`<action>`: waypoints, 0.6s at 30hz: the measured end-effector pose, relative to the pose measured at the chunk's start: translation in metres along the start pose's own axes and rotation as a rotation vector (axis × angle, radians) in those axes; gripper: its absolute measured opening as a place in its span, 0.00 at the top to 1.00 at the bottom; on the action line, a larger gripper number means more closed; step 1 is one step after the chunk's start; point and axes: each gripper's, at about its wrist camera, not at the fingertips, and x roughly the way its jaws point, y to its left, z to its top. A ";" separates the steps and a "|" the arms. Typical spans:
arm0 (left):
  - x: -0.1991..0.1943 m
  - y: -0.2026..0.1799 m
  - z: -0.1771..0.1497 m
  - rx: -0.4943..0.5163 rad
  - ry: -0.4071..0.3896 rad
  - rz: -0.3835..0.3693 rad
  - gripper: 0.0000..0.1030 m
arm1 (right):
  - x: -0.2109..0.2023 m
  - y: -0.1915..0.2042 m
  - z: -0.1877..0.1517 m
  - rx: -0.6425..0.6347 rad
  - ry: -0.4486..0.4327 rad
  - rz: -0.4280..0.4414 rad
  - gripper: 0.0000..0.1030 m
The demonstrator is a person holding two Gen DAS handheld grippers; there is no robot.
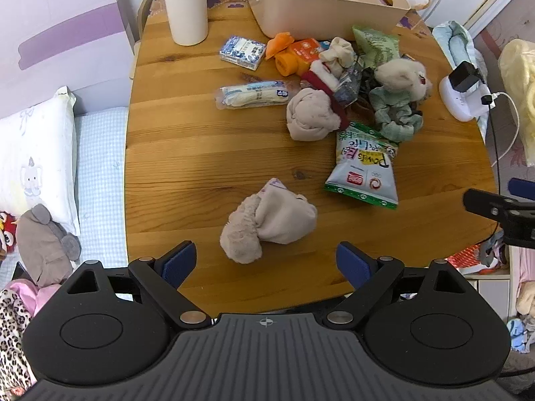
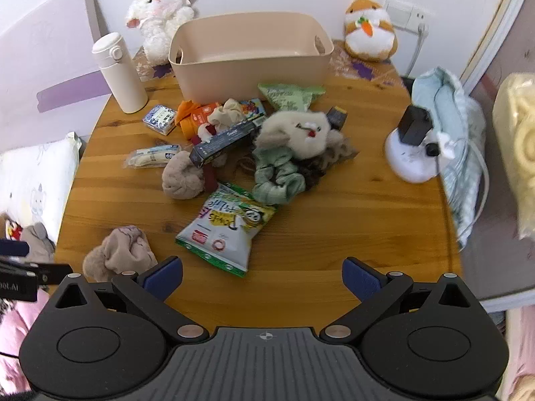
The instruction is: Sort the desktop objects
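Observation:
A round wooden table (image 1: 200,167) holds a pile of small things. A beige rolled sock bundle (image 1: 267,220) lies just ahead of my left gripper (image 1: 265,264), which is open and empty above the near edge. A white-green snack bag (image 1: 364,163) lies right of it, also in the right wrist view (image 2: 224,230). My right gripper (image 2: 262,274) is open and empty, just short of the snack bag. A beige storage bin (image 2: 247,53) stands at the back. The heap (image 2: 267,140) has socks, a green scrunchie, a plush toy and a dark box.
A white bottle (image 2: 118,73) stands at back left. A blue-white tissue pack (image 2: 159,119) and a wrapped packet (image 2: 152,155) lie left of the heap. A white charging device (image 2: 414,153) sits at the right edge. Plush toys (image 2: 369,33) stand behind the bin. A bed (image 1: 50,153) lies left.

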 end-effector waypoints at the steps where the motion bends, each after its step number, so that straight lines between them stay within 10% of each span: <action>1: 0.003 0.003 0.001 -0.004 0.004 -0.004 0.10 | 0.007 0.002 0.001 0.009 0.006 0.006 0.00; 18: 0.061 0.012 0.005 0.027 0.073 0.013 0.10 | 0.113 0.029 0.037 0.146 0.167 0.057 0.01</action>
